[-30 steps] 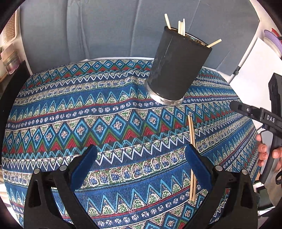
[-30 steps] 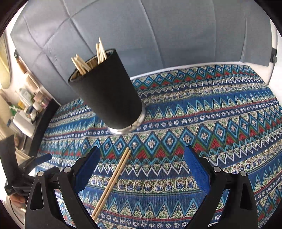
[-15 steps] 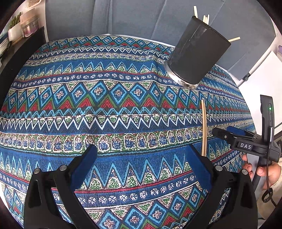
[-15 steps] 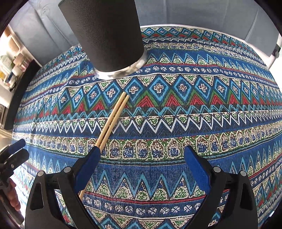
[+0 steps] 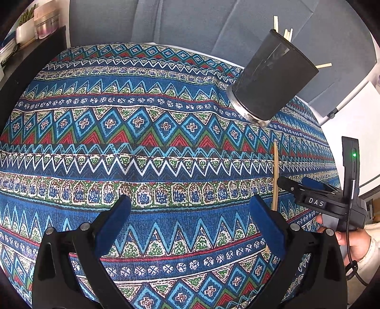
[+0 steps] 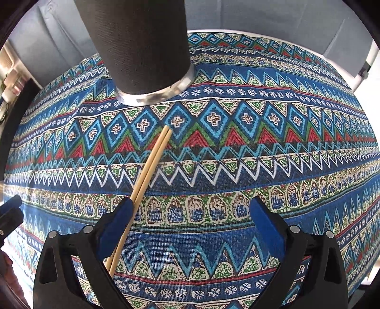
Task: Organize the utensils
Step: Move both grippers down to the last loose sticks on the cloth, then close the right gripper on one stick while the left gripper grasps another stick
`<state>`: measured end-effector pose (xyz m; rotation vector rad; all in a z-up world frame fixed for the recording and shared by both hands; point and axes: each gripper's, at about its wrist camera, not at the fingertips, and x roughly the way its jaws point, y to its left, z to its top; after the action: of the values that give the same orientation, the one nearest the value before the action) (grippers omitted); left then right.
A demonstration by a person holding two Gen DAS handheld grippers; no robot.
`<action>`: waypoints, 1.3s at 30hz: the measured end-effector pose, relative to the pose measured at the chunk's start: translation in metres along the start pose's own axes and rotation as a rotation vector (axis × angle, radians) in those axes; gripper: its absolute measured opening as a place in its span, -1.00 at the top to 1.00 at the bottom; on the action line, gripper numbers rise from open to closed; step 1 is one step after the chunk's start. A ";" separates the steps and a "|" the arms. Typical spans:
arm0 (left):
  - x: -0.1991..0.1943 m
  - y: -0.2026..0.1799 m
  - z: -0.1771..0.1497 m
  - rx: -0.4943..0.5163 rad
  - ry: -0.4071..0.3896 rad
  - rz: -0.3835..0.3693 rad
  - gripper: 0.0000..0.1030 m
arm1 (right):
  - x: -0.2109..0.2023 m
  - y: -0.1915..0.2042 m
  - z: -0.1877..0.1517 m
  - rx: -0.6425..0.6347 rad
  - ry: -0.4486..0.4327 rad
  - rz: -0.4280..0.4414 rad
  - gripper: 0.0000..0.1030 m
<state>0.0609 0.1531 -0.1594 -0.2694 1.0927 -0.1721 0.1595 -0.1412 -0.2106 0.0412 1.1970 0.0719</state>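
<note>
A pair of wooden chopsticks [image 6: 152,164] lies on the patterned cloth, pointing at a black cup [image 6: 142,45] that holds several more chopsticks [image 5: 287,33]. My right gripper [image 6: 190,221] is open and low over the cloth, with its left finger [image 6: 116,221] beside the pair, whose near end runs under it. In the left wrist view the pair [image 5: 275,176] lies at the right, below the cup [image 5: 273,76], with the right gripper [image 5: 315,192] beside it. My left gripper [image 5: 190,221] is open and empty above the cloth.
The blue patterned tablecloth [image 5: 142,147] covers the table. A grey padded backdrop [image 5: 180,21] stands behind it. A dark shelf with jars [image 5: 35,23] is at the far left. A white surface [image 5: 356,111] lies beyond the right edge.
My right gripper has moved forward and down, so the chopstick pair now lies beside its left finger. The left gripper has drifted a little, and the cup sits further right in its view.
</note>
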 end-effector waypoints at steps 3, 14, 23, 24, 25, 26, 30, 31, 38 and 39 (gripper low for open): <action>0.003 -0.003 0.001 0.003 0.007 -0.006 -0.89 | 0.000 -0.003 -0.004 0.024 -0.008 -0.013 -0.85; 0.014 -0.012 0.003 0.029 0.017 -0.006 -0.89 | 0.005 0.019 0.002 0.029 0.047 -0.066 -0.87; 0.037 -0.045 0.009 0.113 0.053 0.014 -0.89 | 0.000 -0.031 -0.005 0.043 0.076 -0.071 -0.85; 0.042 -0.054 0.010 0.133 0.065 0.012 -0.89 | 0.000 -0.036 -0.005 0.034 0.079 -0.069 -0.85; 0.047 -0.063 0.010 0.156 0.078 0.013 -0.89 | -0.001 -0.040 -0.006 0.027 0.083 -0.065 -0.85; 0.052 -0.073 0.010 0.183 0.088 0.006 -0.89 | -0.001 -0.043 -0.007 0.020 0.087 -0.063 -0.85; 0.074 -0.113 0.009 0.324 0.135 0.038 -0.89 | -0.002 -0.053 -0.010 -0.005 0.090 -0.054 -0.85; 0.081 -0.120 0.009 0.357 0.150 0.051 -0.89 | -0.003 -0.054 -0.011 -0.010 0.086 -0.052 -0.85; 0.117 -0.148 0.015 0.434 0.216 0.176 -0.91 | -0.010 -0.055 -0.036 0.037 0.092 -0.064 -0.86; 0.118 -0.149 0.016 0.437 0.213 0.178 -0.92 | -0.011 -0.055 -0.038 0.032 0.095 -0.064 -0.86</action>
<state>0.1278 -0.0184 -0.2079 0.2423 1.2515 -0.2784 0.1223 -0.1974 -0.2181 0.0276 1.2935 -0.0018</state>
